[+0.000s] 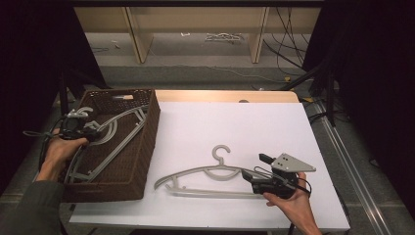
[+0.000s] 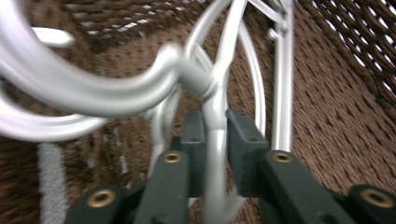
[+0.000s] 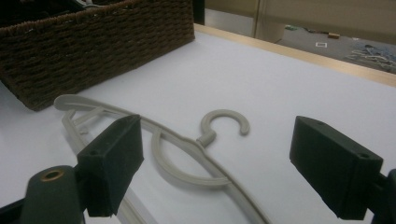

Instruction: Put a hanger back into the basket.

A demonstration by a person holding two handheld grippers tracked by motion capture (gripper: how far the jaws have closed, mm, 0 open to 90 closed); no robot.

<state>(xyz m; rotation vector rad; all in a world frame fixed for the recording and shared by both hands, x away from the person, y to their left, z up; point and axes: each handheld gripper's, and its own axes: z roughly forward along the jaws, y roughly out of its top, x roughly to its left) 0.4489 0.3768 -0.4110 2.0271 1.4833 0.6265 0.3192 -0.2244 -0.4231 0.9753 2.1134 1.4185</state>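
A grey plastic hanger [image 1: 110,134] lies inside the dark brown wicker basket [image 1: 139,166] at the left of the high view, its hook toward the upper left of the basket and its long bar running down toward the lower left. In the left gripper view the same hanger [image 2: 215,126] fills the middle of the frame: a thin upright strand of it runs between the two black jaws, and its curved hook sweeps across the upper left, blurred. The left gripper [image 2: 215,140] has its jaws close on either side of that strand, with a thin gap visible beside it, so the pads do not seem to press on it; the grip looks loosened rather than firm. In the high view this left gripper [image 1: 80,128] sits over the upper left part of the basket, with the person's left hand [image 1: 58,152] behind it at the left edge. A second hanger [image 1: 205,178], also pale grey, lies flat on the white table [image 1: 244,127] in the lower middle of the high view, hook pointing up the frame, just right of the basket. The right gripper [image 1: 257,169] rests at the right end of that hanger, held by the right hand [image 1: 288,198] at the bottom right. In the right gripper view its jaws stand wide apart, one at lower left and one at lower right, with the second hanger [image 3: 187,149] on the table between and beyond them, untouched.
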